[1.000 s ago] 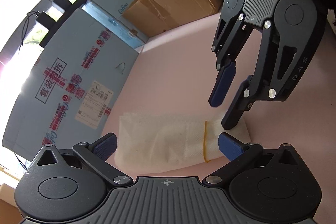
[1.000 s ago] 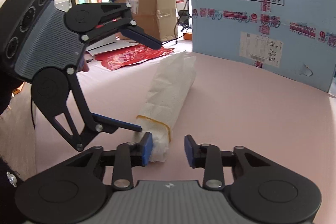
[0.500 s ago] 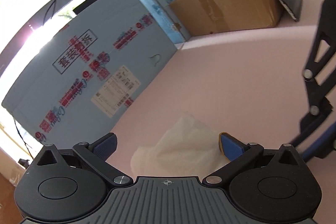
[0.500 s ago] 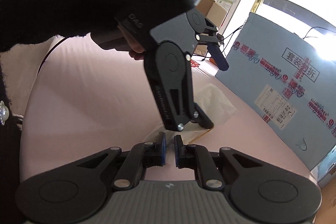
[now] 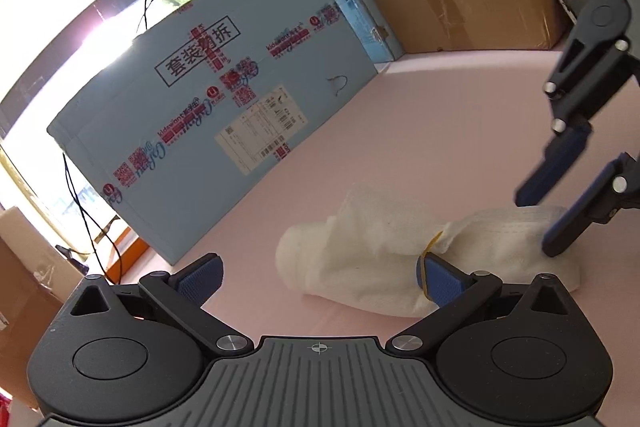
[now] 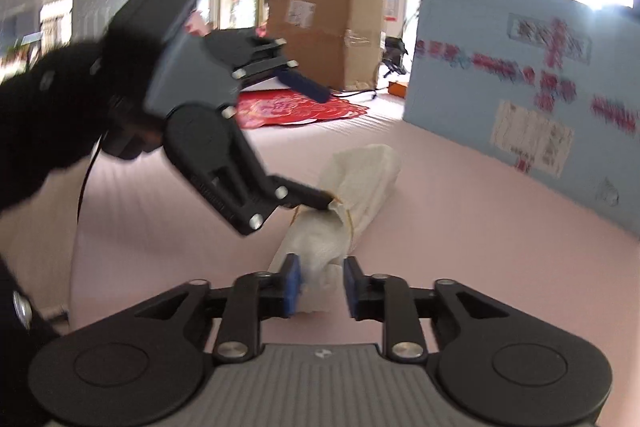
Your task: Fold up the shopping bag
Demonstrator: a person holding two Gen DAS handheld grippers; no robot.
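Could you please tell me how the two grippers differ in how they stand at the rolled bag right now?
The left gripper is spread wide, one pad hooked in the rubber band around the bag. The right gripper stands narrower, its jaws opening around the bag's near end. In the right wrist view the left comes from the side, the right along the roll. Both have blue pads and point downward.

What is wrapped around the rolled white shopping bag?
A thin yellow rubber band circles the shopping bag near its middle; the left gripper's finger touches it. The band's underside is hidden.
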